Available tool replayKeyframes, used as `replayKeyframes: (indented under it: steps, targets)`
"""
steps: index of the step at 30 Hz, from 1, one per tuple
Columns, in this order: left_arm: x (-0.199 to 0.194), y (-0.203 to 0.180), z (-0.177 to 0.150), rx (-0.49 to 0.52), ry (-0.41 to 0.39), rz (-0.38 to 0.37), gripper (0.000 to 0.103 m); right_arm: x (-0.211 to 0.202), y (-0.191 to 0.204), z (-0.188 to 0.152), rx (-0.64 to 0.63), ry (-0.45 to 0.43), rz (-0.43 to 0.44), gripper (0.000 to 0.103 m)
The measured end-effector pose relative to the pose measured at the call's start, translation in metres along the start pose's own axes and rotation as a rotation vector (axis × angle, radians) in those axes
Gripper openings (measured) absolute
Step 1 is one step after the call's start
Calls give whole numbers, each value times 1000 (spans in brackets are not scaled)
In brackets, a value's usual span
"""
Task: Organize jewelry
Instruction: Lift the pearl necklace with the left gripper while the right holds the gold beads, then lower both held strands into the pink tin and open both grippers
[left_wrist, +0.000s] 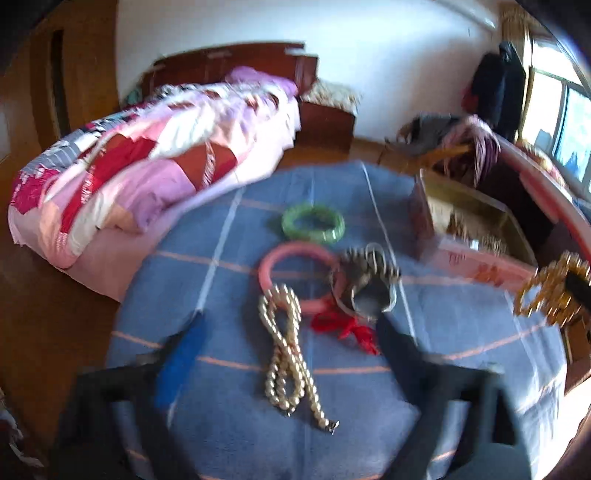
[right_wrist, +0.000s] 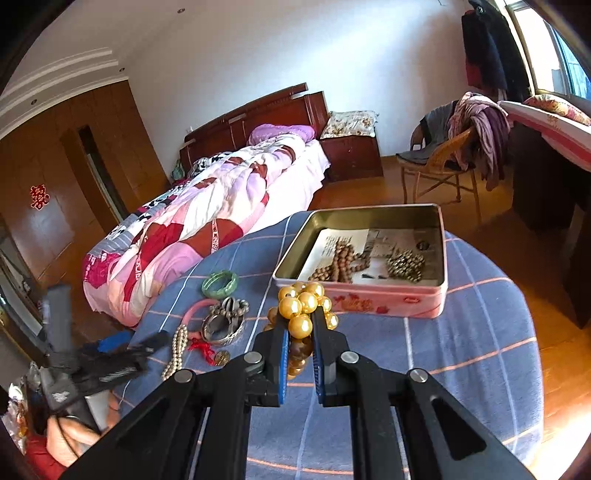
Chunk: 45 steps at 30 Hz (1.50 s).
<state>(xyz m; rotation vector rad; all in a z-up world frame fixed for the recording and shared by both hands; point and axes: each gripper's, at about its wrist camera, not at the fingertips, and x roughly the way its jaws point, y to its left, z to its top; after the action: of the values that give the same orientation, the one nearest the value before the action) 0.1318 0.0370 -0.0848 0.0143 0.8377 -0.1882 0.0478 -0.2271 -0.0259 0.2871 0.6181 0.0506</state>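
While right claw (right_wrist: 300, 325) grips gold bead bracelet (right_wrist: 304, 308), held above bench (right_wrist: 461, 332) just short of pink tin (right_wrist: 391, 302), left claw (left_wrist: 288, 332) hangs spread wide, empty, over gold chain (left_wrist: 286, 354); pink bangle (left_wrist: 291, 273), green bangle (left_wrist: 313, 223) beyond.

A patchwork quilt (right_wrist: 207, 206) is lying over the bed (right_wrist: 310, 162), with a purple pillow (right_wrist: 280, 133) resting at its dark wooden headboard (right_wrist: 251, 110). Clothes (right_wrist: 476, 125) are hanging over a wicker chair (right_wrist: 443, 162) near the window (right_wrist: 569, 55).
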Motion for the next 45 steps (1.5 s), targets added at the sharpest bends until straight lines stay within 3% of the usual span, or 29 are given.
replayKeyframes:
  steps: [1, 3, 5, 8, 9, 10, 13, 19, 23, 29, 32, 38, 45]
  targets:
    - [8, -1, -3, 5, 42, 19, 54, 0, 1, 0, -3, 0, 1, 10]
    - [28, 1, -12, -22, 145, 29, 51, 0, 3, 0, -5, -1, 5, 10]
    - [27, -6, -16, 23, 125, 91, 52, 1, 5, 0, -7, -2, 5, 10]
    - [24, -3, -18, 1, 112, 61, 46, 2, 4, -1, -3, 3, 5, 10]
    - [22, -1, -19, -9, 100, 40, 20, 3, 4, -2, 2, 6, 4, 10]
    - [21, 1, -19, -11, 99, 28, 14, 3, 3, -2, 4, 8, 3, 10]
    - [16, 9, -21, -47, 90, -79, 14, 3, 3, -2, 4, 7, 3, 10]
    - [-31, 6, -11, -62, -83, -212, 13, -2, -5, 7, -3, -31, -23, 10]
    - [-55, -13, 19, -32, -183, -303, 13, -5, -15, 24, -5, -74, -44, 10]
    - [-44, -71, 70, 52, -238, -414, 13, 4, -30, 59, -31, -132, -96, 10]
    - [-20, -105, 88, 92, -218, -440, 13, 27, -43, 75, -35, -126, -128, 10]
    - [38, -159, 101, 155, -126, -428, 14, 95, -81, 74, 19, -8, -173, 11]
    - [67, -183, 90, 207, -50, -396, 14, 123, -102, 62, 44, 53, -161, 11]
